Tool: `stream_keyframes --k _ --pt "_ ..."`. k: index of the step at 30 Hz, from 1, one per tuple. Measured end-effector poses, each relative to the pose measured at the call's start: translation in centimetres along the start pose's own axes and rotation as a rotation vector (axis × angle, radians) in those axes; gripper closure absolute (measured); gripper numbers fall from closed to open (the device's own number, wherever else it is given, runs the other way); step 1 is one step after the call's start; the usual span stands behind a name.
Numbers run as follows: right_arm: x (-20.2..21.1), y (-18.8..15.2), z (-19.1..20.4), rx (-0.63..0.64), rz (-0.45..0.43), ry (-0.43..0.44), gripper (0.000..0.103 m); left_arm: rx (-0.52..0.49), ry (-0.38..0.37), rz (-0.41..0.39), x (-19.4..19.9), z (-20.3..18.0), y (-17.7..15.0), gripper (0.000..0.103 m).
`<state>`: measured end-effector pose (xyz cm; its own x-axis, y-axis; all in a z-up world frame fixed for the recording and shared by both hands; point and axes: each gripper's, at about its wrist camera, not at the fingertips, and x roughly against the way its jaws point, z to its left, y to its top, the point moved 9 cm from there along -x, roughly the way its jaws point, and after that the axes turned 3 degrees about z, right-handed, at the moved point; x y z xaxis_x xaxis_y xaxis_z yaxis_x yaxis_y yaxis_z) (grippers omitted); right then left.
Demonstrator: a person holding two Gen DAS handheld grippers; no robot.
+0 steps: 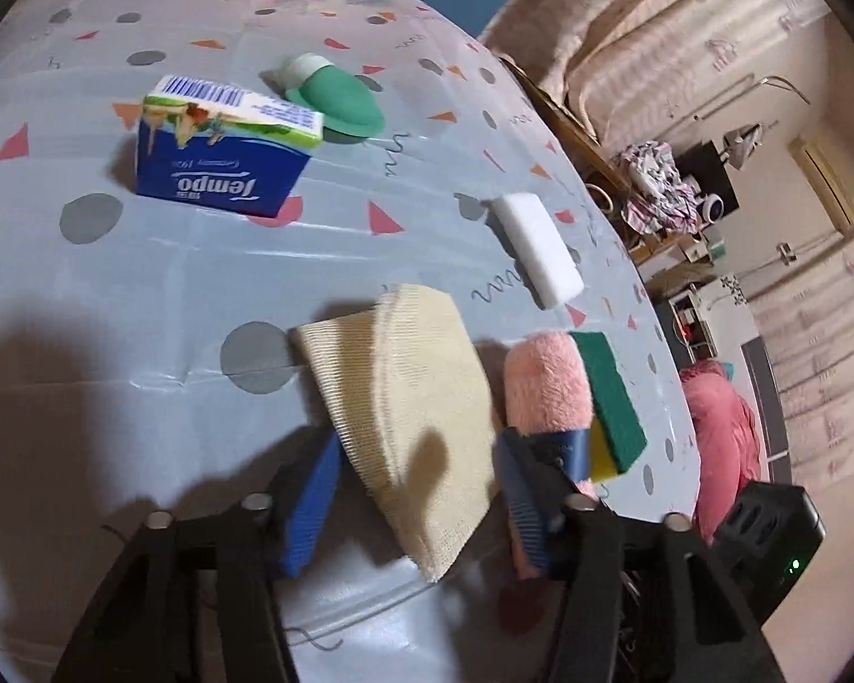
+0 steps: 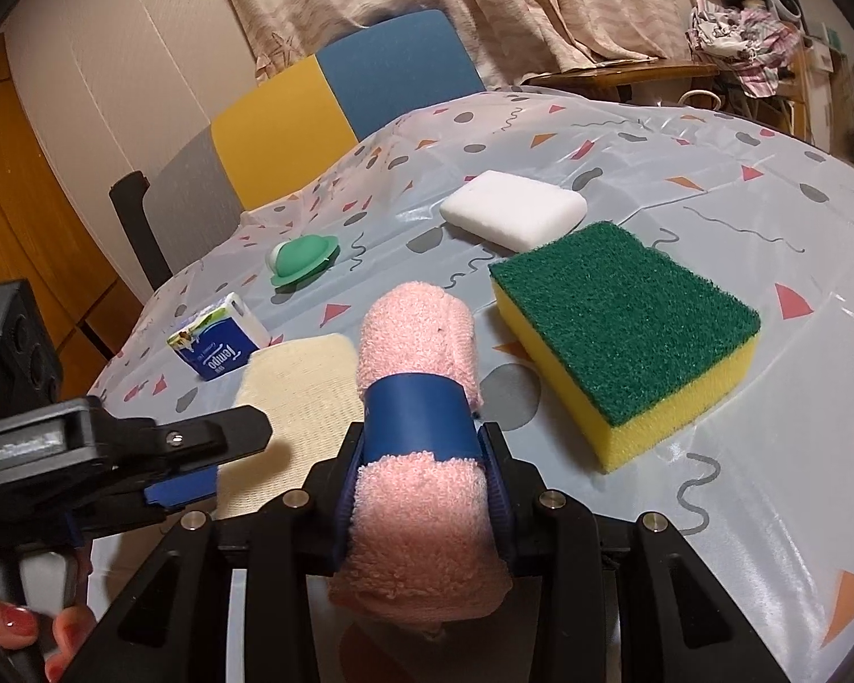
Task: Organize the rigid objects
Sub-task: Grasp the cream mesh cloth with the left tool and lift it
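My right gripper [image 2: 424,503] is shut on a rolled pink towel [image 2: 418,341] with a blue band, held just above the table. The towel also shows in the left wrist view [image 1: 546,384]. My left gripper [image 1: 415,489] is open, its fingers either side of a folded cream cloth [image 1: 404,387] lying on the table; the cloth also shows in the right wrist view [image 2: 296,393]. A green-and-yellow sponge [image 2: 626,330] lies right of the towel. A white sponge [image 2: 512,208], a green-and-white soap dish [image 2: 302,256] and a blue Tempo tissue pack [image 2: 219,344] lie farther back.
The table wears a pale blue patterned cloth [image 2: 711,182]. A chair with yellow and blue back [image 2: 341,91] stands behind it. The table's edge runs at the right in the left wrist view [image 1: 677,375], with room clutter beyond.
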<state>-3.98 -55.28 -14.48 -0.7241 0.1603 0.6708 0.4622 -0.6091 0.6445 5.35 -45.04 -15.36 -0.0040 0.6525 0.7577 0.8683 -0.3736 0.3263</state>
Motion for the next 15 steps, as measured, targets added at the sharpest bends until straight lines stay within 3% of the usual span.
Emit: stream_keyframes --k 3,7,9,15 --pt "0.0 0.0 0.0 -0.003 0.000 0.004 0.065 0.004 -0.026 0.018 -0.4 -0.5 0.0 0.059" --pt "0.0 0.0 -0.1 -0.007 0.000 0.008 0.065 0.007 -0.127 0.071 -1.5 -1.9 -0.7 0.060" --pt "0.0 0.0 -0.1 -0.007 0.000 0.008 0.065 -0.030 -0.114 0.095 -2.2 -2.6 -1.2 0.079" --pt "0.0 0.0 -0.2 -0.008 0.000 0.009 0.065 -0.037 -0.076 0.044 -1.6 -2.0 -0.9 0.091"
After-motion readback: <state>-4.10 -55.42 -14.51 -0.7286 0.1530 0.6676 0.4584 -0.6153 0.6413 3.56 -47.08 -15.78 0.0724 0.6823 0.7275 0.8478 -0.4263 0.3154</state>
